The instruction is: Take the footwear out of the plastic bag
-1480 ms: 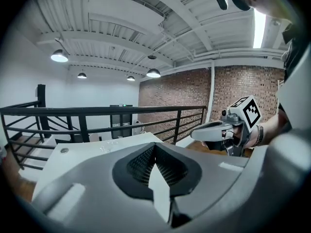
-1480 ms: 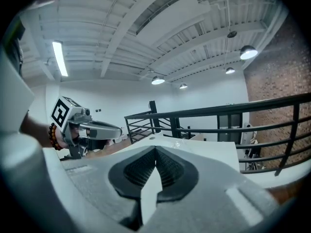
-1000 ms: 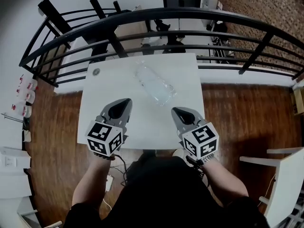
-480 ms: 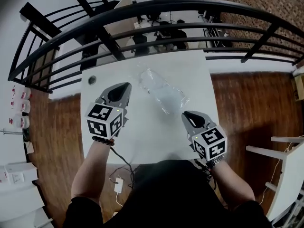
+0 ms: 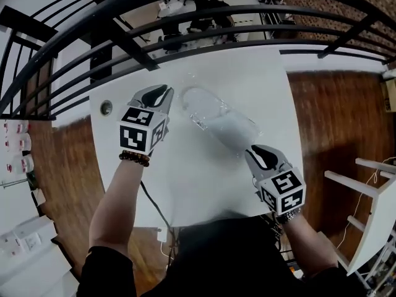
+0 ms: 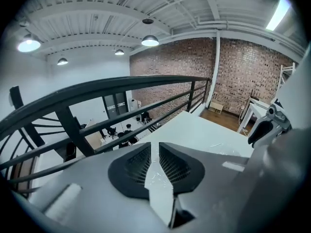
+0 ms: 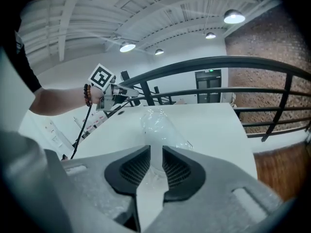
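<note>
Currently logging a clear plastic bag (image 5: 216,117) flat on the white table (image 5: 185,178), laid diagonally from far-left to near-right. Can make out pale footwear (image 5: 234,129) inside, filling the nearer half; cannot tell kind or count.

Placing the left gripper (image 5: 161,90) just beside the bag's far end, on its left, tips aimed toward the black railing (image 5: 185,8). Reading its jaws as barely apart, a narrow slit, just been opening. Seeing a glint of clear film through that slit in the left gripper view, but cannot tell whether it sits between the pads or lies on the table beyond.

Placing the right gripper (image 5: 257,149) at the bag's near end, tips pointed along it. Reading those jaws as modestly parted, also just been opening, with the bag's end showing in the gap and the pads not pressing on it.

Noting a beaded bracelet (image 5: 134,158) on the left wrist, a round hole (image 5: 106,107) near the table's left edge, and a dark cable (image 5: 154,204) trailing off the near edge.
</note>
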A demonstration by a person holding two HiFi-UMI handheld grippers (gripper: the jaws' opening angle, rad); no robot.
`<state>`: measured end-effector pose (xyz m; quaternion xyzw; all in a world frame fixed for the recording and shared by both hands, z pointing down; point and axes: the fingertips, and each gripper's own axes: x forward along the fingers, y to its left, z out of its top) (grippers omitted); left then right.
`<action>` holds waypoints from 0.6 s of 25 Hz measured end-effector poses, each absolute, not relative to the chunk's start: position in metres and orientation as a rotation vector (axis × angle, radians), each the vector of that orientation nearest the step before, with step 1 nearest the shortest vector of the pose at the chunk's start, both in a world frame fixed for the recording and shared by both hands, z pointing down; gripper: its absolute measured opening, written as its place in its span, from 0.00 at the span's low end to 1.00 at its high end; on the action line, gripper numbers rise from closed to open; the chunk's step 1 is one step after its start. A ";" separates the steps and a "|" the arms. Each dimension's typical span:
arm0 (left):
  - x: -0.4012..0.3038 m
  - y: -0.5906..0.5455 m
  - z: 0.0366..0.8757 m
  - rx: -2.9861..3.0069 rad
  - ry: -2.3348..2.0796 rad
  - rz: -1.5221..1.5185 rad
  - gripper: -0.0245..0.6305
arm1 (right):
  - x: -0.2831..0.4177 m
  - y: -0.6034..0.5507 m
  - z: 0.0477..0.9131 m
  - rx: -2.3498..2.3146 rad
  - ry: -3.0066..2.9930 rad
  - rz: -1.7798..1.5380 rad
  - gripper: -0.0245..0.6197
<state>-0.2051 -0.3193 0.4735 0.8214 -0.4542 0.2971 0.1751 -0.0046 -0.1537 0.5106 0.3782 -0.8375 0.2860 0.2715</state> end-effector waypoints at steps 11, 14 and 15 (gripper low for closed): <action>-0.222 -0.356 0.557 2.234 -1.172 1.070 0.15 | -0.012 -0.158 0.552 0.987 -2.153 0.809 0.15; -0.221 -0.355 0.571 2.223 -1.097 1.108 0.15 | -0.009 -0.159 0.560 0.988 -2.123 0.818 0.15; -0.219 -0.354 0.574 2.223 -1.069 1.117 0.15 | -0.007 -0.159 0.562 0.989 -2.116 0.821 0.15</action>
